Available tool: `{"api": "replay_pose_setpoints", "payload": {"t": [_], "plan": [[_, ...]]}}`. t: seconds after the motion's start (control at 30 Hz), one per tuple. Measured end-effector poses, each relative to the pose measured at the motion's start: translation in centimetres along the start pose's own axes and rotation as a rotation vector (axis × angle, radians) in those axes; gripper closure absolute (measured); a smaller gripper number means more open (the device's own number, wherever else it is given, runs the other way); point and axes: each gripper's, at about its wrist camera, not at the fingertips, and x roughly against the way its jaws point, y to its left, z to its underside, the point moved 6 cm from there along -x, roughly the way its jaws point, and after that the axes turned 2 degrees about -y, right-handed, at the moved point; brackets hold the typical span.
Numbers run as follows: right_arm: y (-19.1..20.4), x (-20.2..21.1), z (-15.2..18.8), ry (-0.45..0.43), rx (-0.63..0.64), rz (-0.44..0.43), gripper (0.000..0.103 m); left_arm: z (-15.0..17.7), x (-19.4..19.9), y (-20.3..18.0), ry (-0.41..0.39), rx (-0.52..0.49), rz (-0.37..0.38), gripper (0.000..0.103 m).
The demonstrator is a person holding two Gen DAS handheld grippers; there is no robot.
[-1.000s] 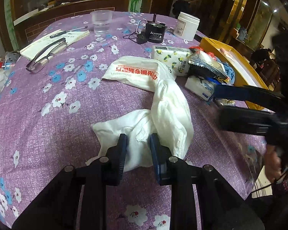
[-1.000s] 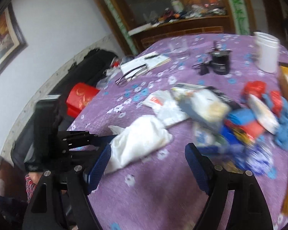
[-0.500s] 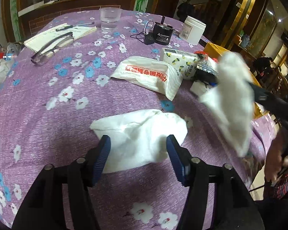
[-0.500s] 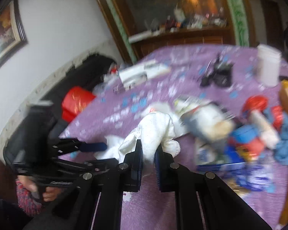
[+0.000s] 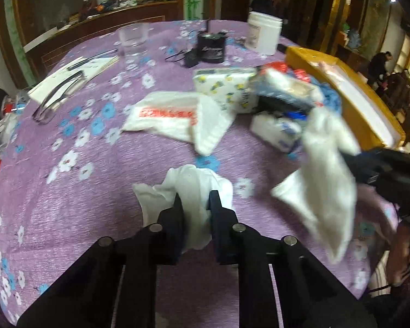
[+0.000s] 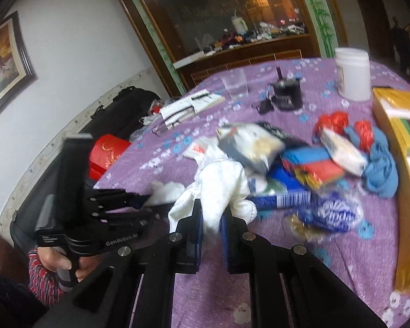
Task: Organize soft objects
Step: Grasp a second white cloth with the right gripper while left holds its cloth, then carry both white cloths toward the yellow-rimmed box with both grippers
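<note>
A crumpled white cloth lies on the purple flowered tablecloth. My left gripper is shut on its near part; it also shows in the right wrist view. My right gripper is shut on a second white cloth and holds it lifted above the table. In the left wrist view that cloth hangs at the right, blurred.
A white printed plastic bag, tissue packs and a heap of packets lie mid-table. A yellow box stands at the right. A glass, black container, white jar, notebook and glasses sit farther back.
My left gripper has shut on the cloth lying on the table, bunching it up. My right gripper still holds the other cloth lifted at the right, now hanging lower.
</note>
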Motion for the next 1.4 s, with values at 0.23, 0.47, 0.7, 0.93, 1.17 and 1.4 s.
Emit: {"api": "replay_pose_setpoints", "payload": {"t": [0.23, 0.47, 0.7, 0.93, 1.17, 1.4], "plan": [[-1.1, -0.5, 1.4, 0.06, -0.02, 0.025, 0.087, -0.4, -0.1, -3.0, 0.004, -0.037, 0.081, 0.09], [-2.3, -1.4, 2.9, 0.133, -0.032, 0.085, 0.069, -0.1, -1.1, -3.2, 0.014, -0.052, 0.06, 0.09], [-1.5, -0.8, 2.4, 0.097, 0.036, 0.137, 0.04, -0.1, -1.4, -2.7, 0.016, -0.028, 0.084, 0.083], [-0.8, -2.5, 3.2, 0.138, 0.067, 0.129, 0.045, 0.1, -1.5, -2.8, 0.002, -0.03, 0.078, 0.081], [-1.4, -1.7, 2.9, 0.096, 0.057, 0.129, 0.089, -0.5, -0.9, -3.3, -0.04, -0.024, 0.092, 0.088], [-2.7, 1.8, 0.2, -0.084, -0.01, 0.113, 0.089, -2.9, 0.2, -5.1, -0.128, -0.011, 0.124, 0.088]]}}
